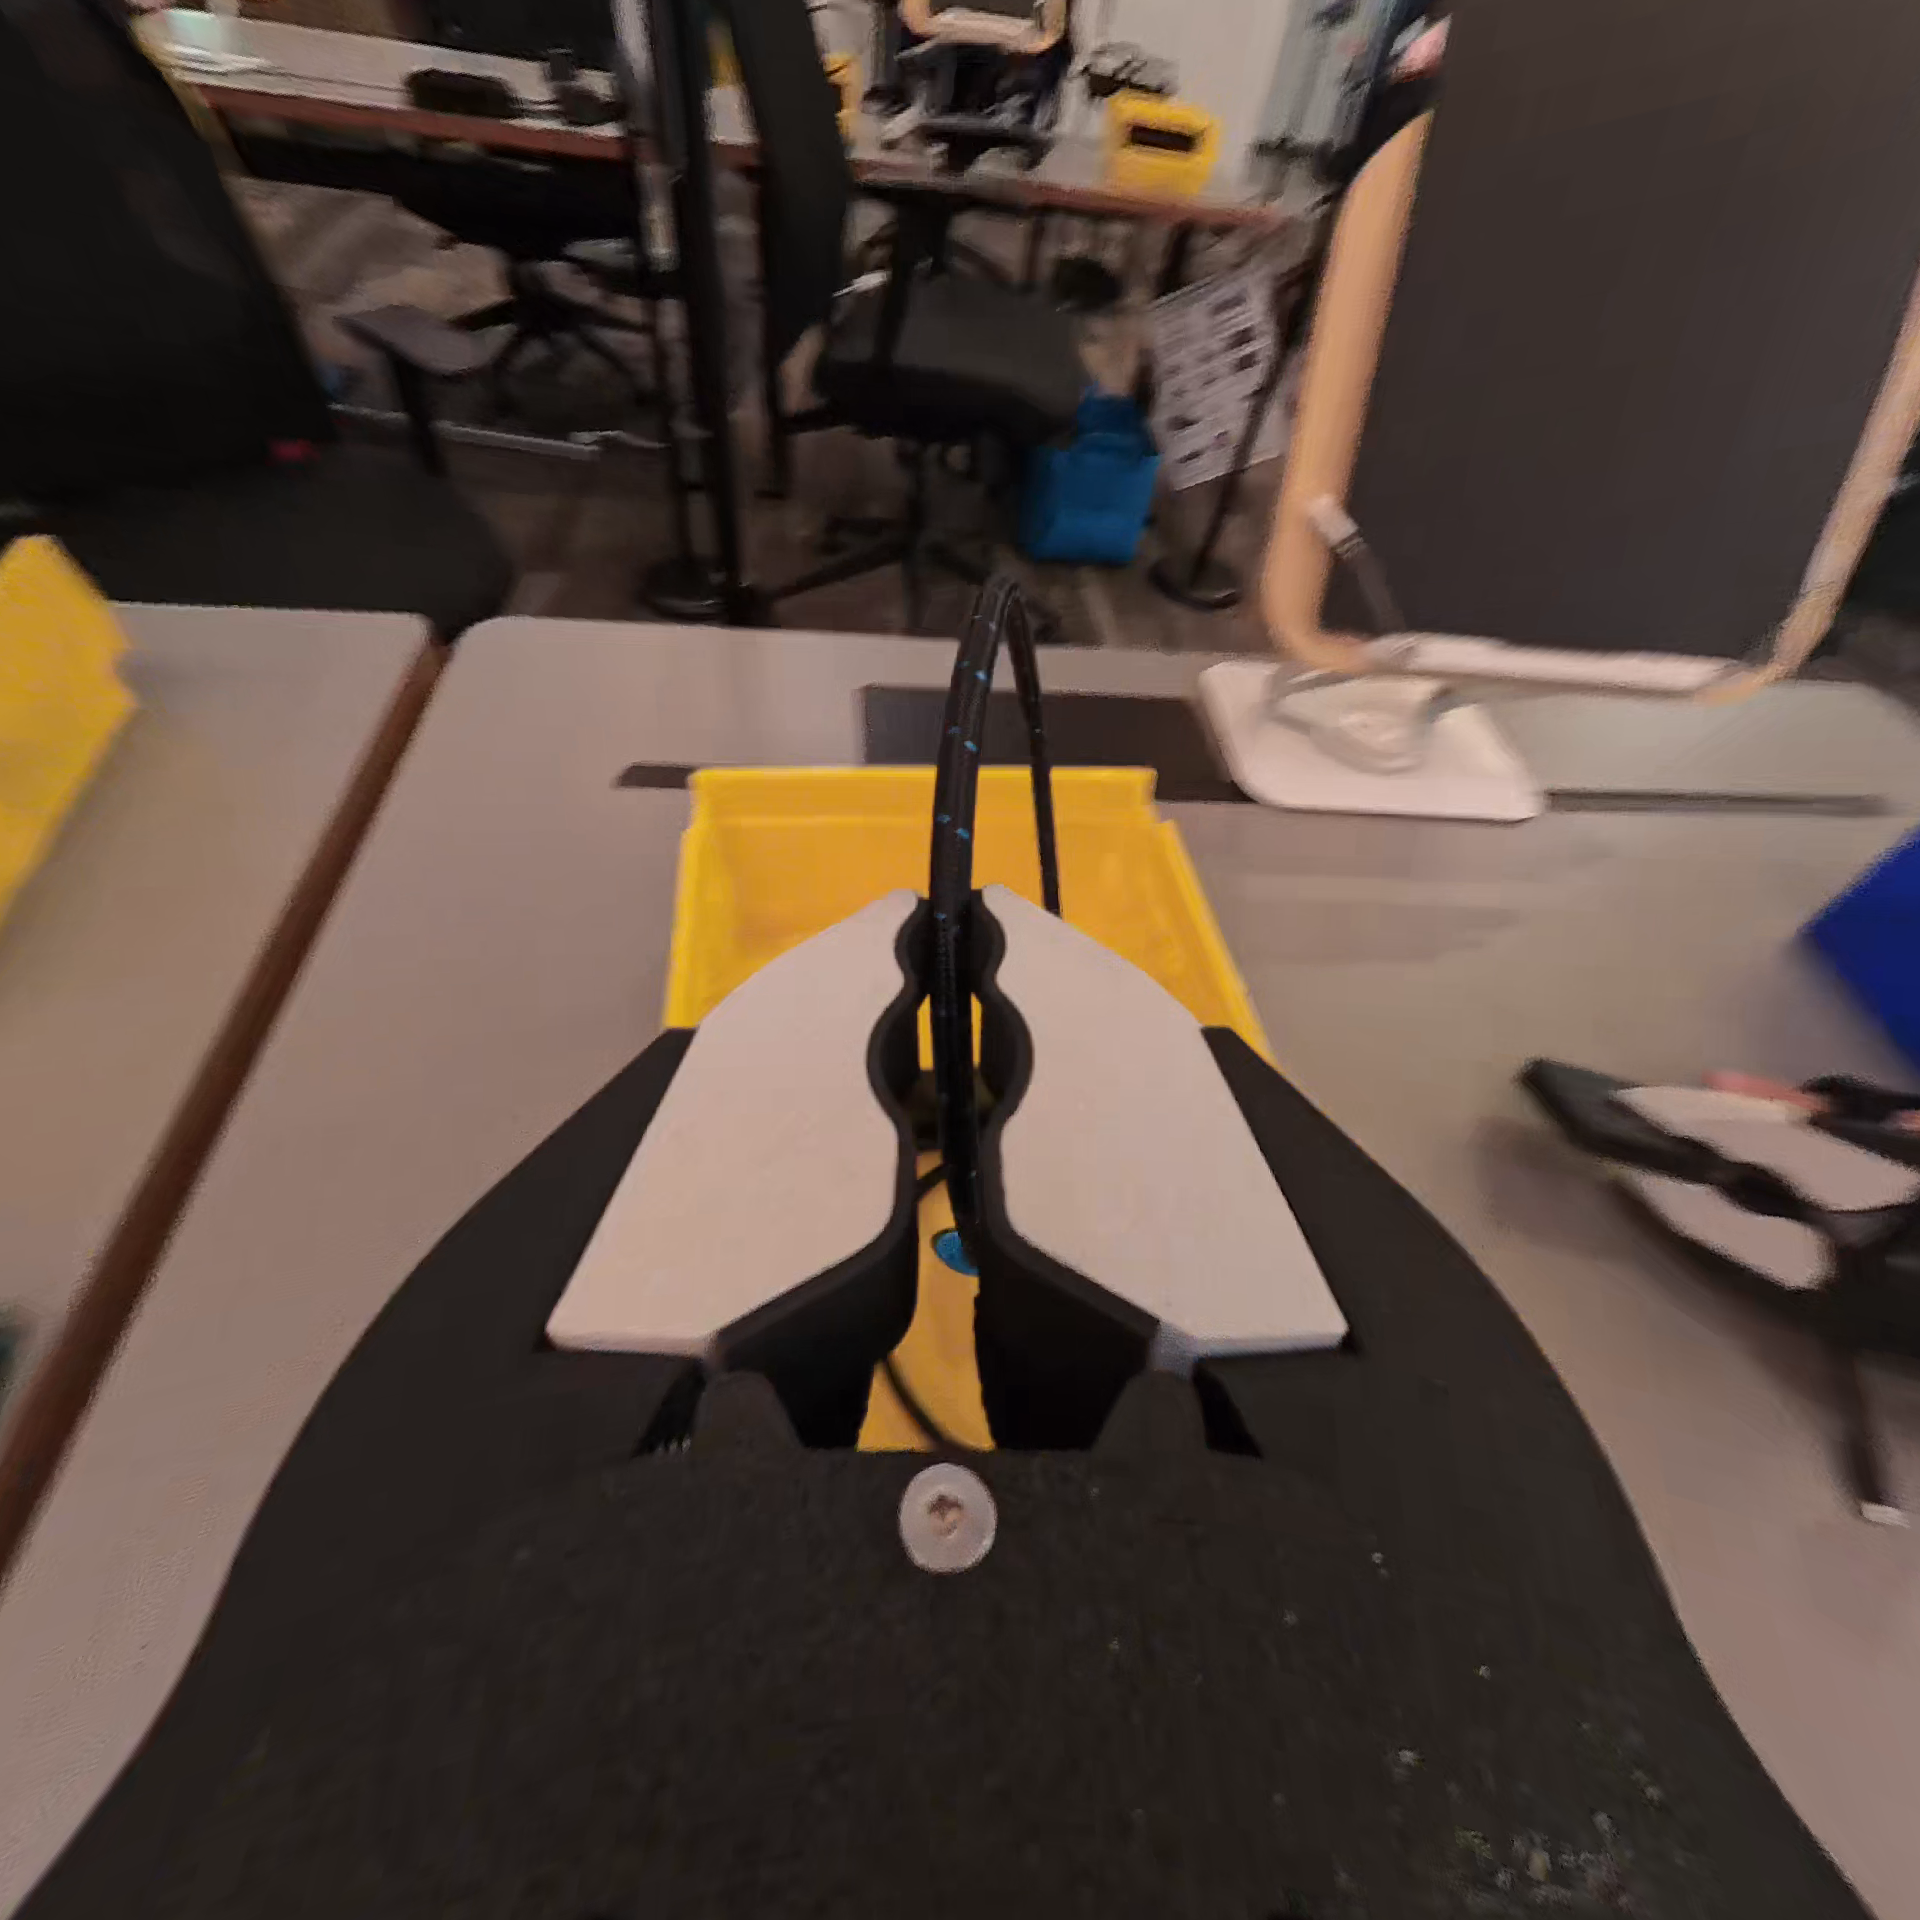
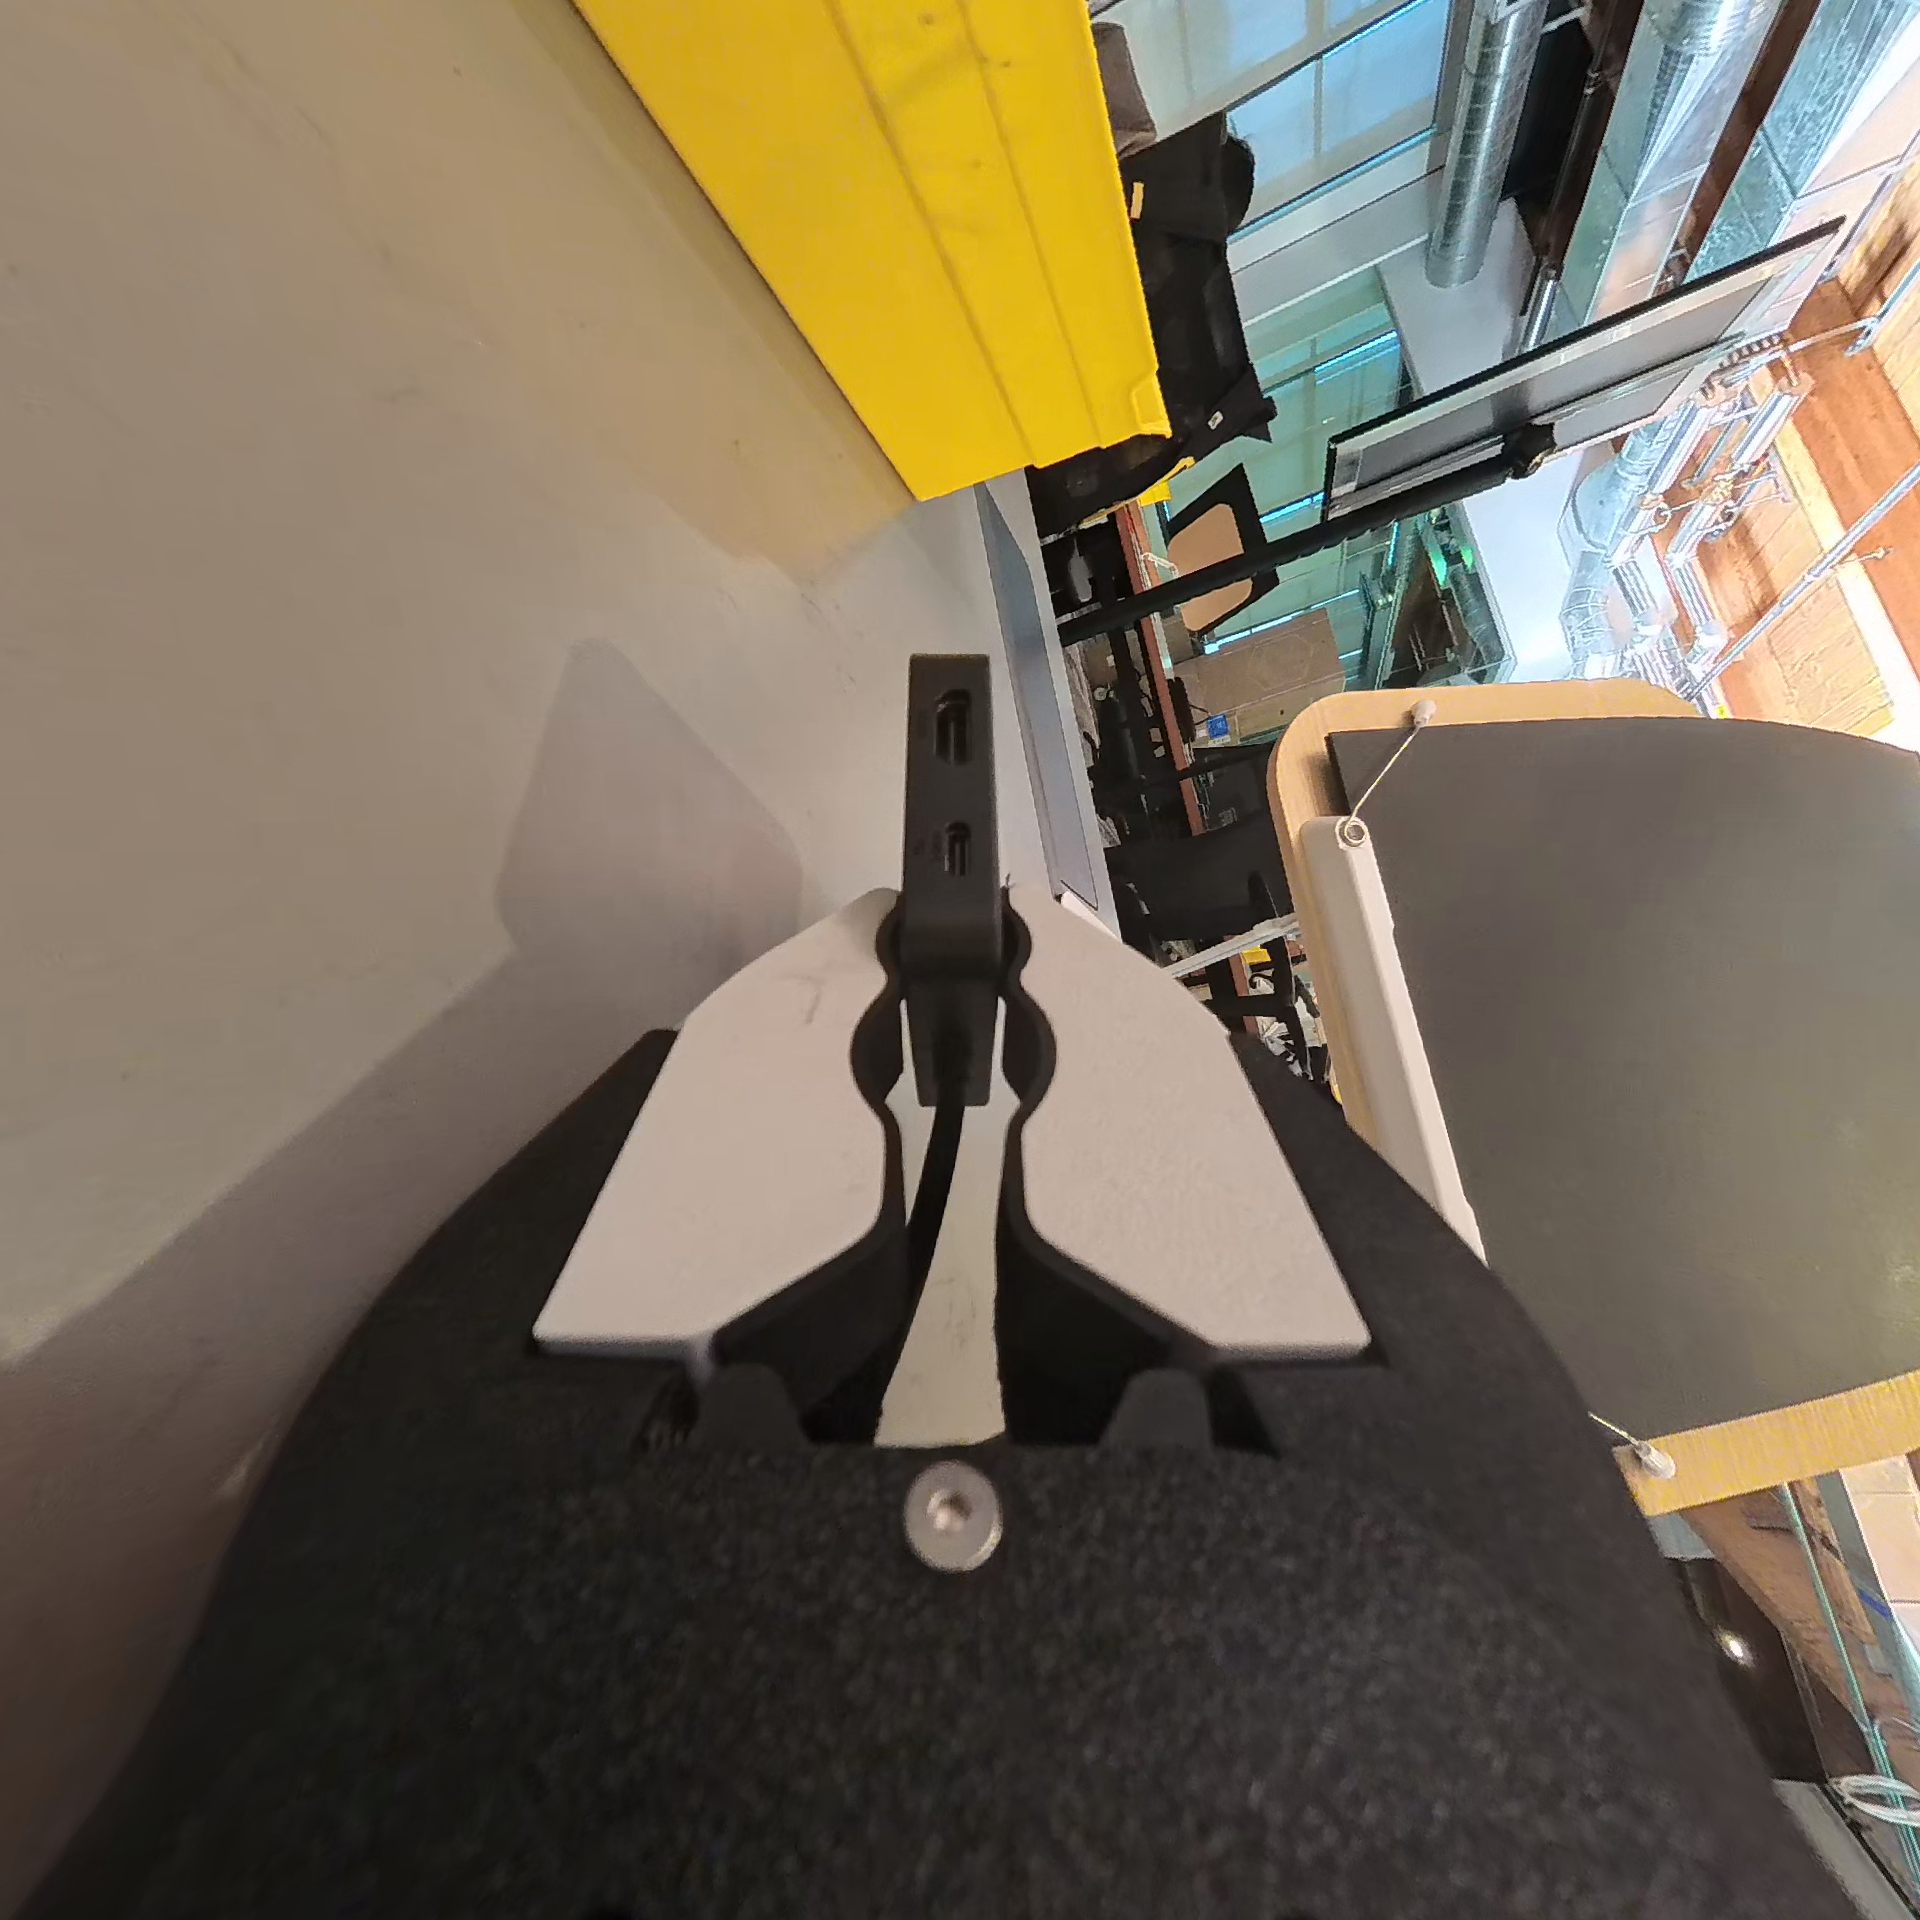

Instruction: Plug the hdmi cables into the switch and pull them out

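In the left wrist view my left gripper [image 1: 951, 904] is shut on a black braided HDMI cable with blue flecks [image 1: 954, 790], which arches up past the fingertips and drops behind them over a yellow bin [image 1: 914, 821]. In the right wrist view my right gripper [image 2: 948, 914] is shut on the black HDMI switch [image 2: 948, 790], a small box held on edge with two empty ports facing the camera. A thin black cable [image 2: 930, 1174] runs from the switch back between the fingers. The right gripper also shows, blurred, in the left wrist view [image 1: 1725, 1174], low over the table at the right.
A grey table [image 1: 436, 935] carries the yellow bin, a white lamp base [image 1: 1371, 748] at the back right and a blue object [image 1: 1870, 945] at the right edge. Another yellow bin [image 1: 52, 665] sits on the left table. Office chairs stand beyond. One gripper's finger ends stand about 40 centimeters off the other's.
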